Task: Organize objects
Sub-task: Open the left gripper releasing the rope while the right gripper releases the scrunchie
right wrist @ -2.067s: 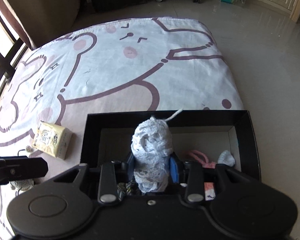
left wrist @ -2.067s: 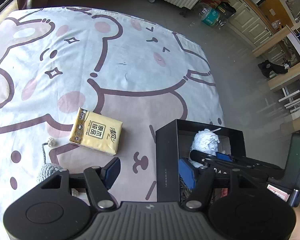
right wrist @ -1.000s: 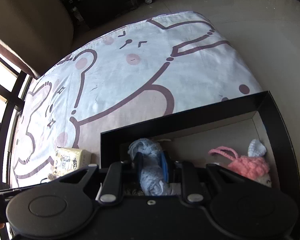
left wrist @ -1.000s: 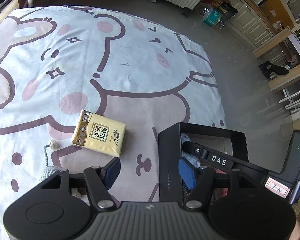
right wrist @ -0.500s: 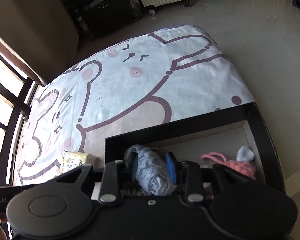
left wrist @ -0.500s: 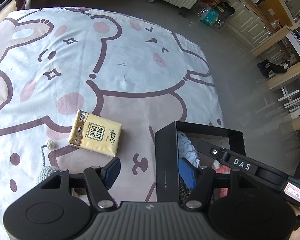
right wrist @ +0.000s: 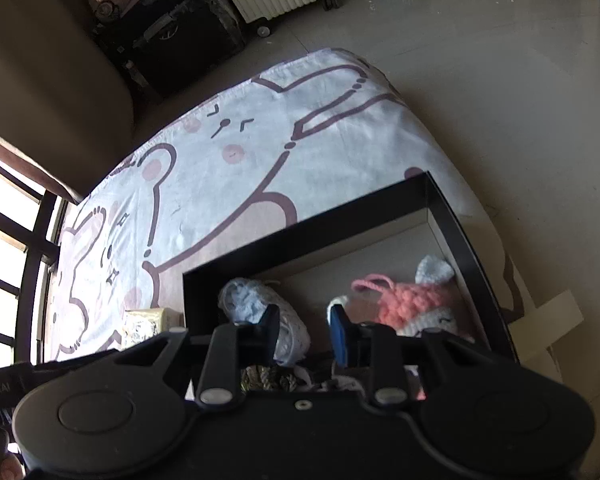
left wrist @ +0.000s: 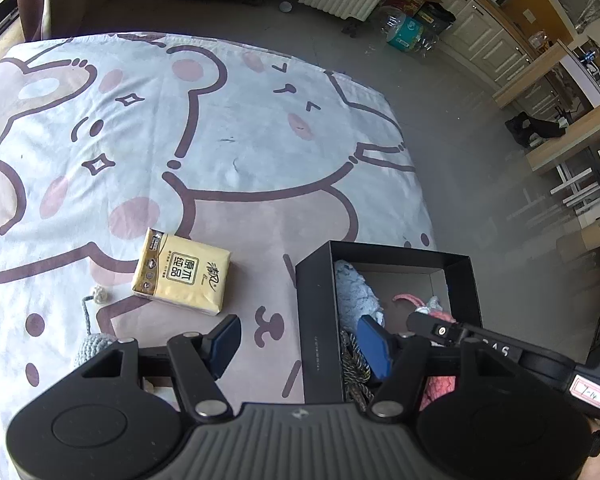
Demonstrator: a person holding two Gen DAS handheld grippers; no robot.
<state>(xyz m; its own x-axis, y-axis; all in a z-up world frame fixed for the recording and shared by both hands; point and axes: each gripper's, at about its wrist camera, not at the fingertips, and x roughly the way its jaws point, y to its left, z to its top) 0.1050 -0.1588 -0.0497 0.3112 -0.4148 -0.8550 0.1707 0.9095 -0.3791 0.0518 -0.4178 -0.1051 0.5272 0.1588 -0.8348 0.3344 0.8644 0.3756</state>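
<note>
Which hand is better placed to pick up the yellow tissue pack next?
Left. The left tool is open and empty, with the yellow tissue pack just ahead of it; the right tool is over the black box.

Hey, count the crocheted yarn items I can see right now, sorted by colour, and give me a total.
Pale blue crocheted yarn piece, in the black box: 1
Pink crocheted yarn piece, in the box: 1
Grey crocheted yarn piece, on the printed sheet: 1
Total: 3

Tissue pack point(left wrist: 182, 278) left of box point(left wrist: 318, 320), yarn ball point(left wrist: 354, 292) inside, on bedsheet point(left wrist: 228, 160).
</note>
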